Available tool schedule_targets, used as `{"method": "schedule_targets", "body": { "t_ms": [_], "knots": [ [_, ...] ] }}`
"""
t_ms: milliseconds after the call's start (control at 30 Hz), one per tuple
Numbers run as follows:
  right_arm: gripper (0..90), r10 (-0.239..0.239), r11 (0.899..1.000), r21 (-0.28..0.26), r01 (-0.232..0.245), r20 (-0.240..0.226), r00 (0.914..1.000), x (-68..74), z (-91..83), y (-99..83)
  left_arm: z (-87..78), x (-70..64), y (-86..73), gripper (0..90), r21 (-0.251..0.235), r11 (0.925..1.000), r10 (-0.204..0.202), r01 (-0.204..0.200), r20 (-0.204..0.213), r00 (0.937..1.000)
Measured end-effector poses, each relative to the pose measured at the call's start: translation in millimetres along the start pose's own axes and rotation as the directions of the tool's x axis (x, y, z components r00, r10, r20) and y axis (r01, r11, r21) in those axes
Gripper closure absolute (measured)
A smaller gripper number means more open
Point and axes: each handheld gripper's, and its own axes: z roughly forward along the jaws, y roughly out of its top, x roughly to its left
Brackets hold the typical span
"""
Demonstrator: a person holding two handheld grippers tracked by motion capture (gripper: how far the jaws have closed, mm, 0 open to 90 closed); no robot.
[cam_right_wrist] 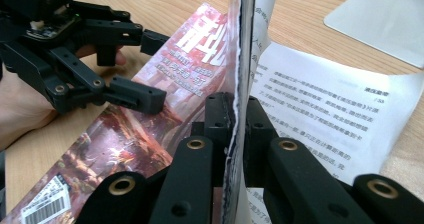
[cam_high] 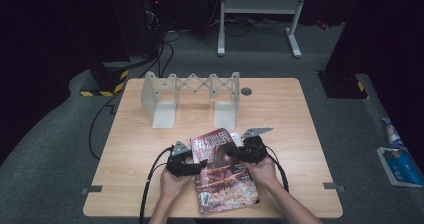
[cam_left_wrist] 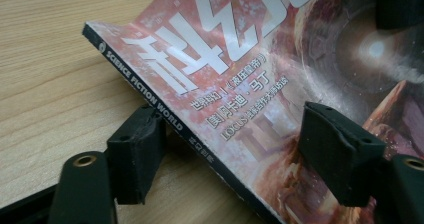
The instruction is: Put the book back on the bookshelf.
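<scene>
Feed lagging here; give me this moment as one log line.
right gripper: shut on magazine cover | left gripper: open, straddling spine | magazine: on table

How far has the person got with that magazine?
Early on. The right gripper has pinched the front cover and raised it off the first page. The left gripper straddles the spine, open. The magazine lies short of the grey rack.

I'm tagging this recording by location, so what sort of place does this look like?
Probably a lab or recording studio rather than a home: a lone wooden table stands on grey carpet, dark equipment racks with trailing cables stand behind it, and hazard-striped bases sit on the floor. A magazine lies on the table.
</scene>
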Motion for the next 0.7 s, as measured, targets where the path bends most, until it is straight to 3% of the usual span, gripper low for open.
{"method": "schedule_targets", "body": {
  "t_ms": [400,700],
  "knots": [
    [83.4,-0.016,0.999,0.033,0.015,0.049,0.9987,-2.2,8.2,-2.9,-1.3,1.5,-1.7,44.2,-0.020,0.9996,-0.019,0.018,-0.039,0.9990],
    [77.5,-0.033,0.998,0.052,0.028,0.089,0.9955,-2.3,10.3,-3.4,-1.1,0.3,-2.0,47.9,-0.020,0.9997,-0.014,0.013,-0.048,0.9987]
  ]
}}
